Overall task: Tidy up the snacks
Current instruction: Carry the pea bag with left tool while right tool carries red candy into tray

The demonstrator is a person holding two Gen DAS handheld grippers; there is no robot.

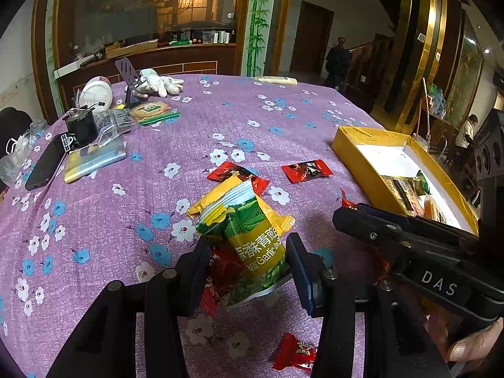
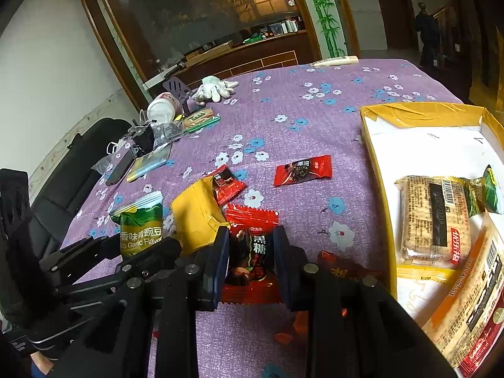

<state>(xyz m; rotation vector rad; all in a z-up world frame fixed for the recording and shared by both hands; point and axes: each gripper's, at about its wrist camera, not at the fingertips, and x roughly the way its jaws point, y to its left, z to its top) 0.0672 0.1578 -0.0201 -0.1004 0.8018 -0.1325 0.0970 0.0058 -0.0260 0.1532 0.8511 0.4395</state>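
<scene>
My left gripper [image 1: 249,271] is shut on a green garlic-pea packet [image 1: 249,236], which stands tilted upright just above the purple flowered tablecloth [image 1: 220,119]. That packet [image 2: 140,226] also shows in the right wrist view, between the left gripper's fingers [image 2: 170,247]. My right gripper [image 2: 250,258] is shut on a red brown-sugar candy packet [image 2: 252,252]. A yellow packet [image 2: 195,217] lies behind both. Two red candies [image 2: 302,170] [image 2: 225,184] lie farther out. The yellow box [image 2: 378,163] at the right holds cracker packs [image 2: 434,217] and a green packet [image 2: 488,195].
A phone [image 1: 44,163], a black cup [image 1: 82,126], a white jar [image 1: 96,93], a biscuit pack [image 1: 154,111] and white gloves [image 1: 157,82] crowd the table's far left. Another red candy [image 1: 294,352] lies near the front edge. A black chair [image 2: 63,173] stands left of the table.
</scene>
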